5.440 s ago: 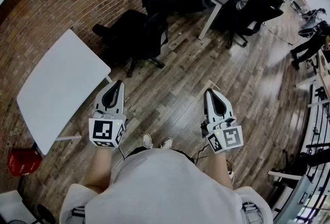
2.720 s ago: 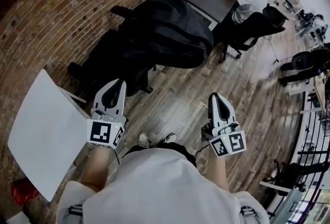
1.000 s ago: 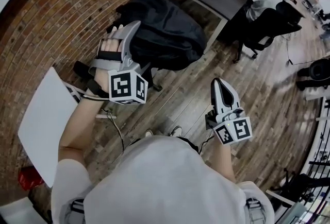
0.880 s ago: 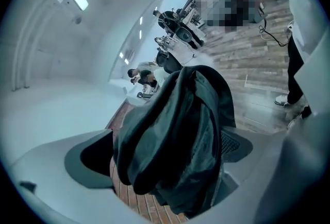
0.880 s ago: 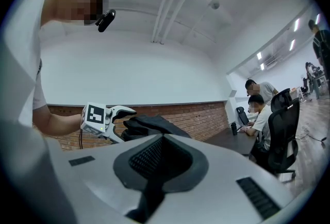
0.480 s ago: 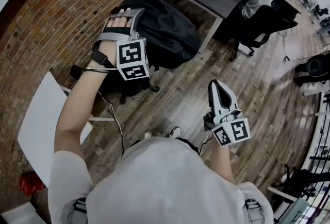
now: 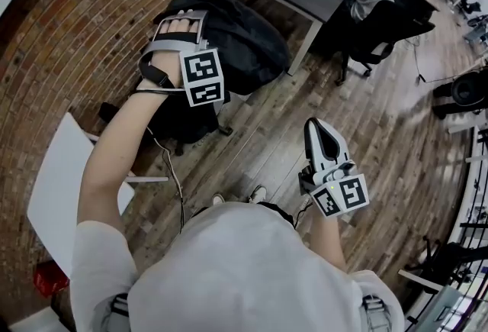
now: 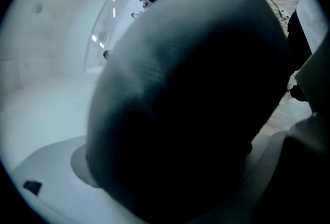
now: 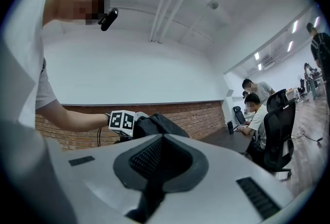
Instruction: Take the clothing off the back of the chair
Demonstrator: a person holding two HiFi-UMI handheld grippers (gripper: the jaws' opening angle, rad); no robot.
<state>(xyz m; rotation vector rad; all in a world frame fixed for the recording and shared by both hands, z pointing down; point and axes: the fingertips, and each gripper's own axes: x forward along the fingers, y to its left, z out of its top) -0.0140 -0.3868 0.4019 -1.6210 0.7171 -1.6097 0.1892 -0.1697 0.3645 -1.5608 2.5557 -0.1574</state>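
While left claw (image 7: 181,16) gapes over jacket (image 7: 245,48) edge, right claw (image 7: 318,129) (shut) hangs apart.

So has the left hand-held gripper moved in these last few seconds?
Yes. The left hand-held gripper went from low beside the white table up and forward onto the black clothing on the chair.

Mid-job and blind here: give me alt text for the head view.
The person's left gripper reaches onto black clothing draped over an office chair by a brick wall. The right gripper hangs low over the wooden floor, jaws together, holding nothing.
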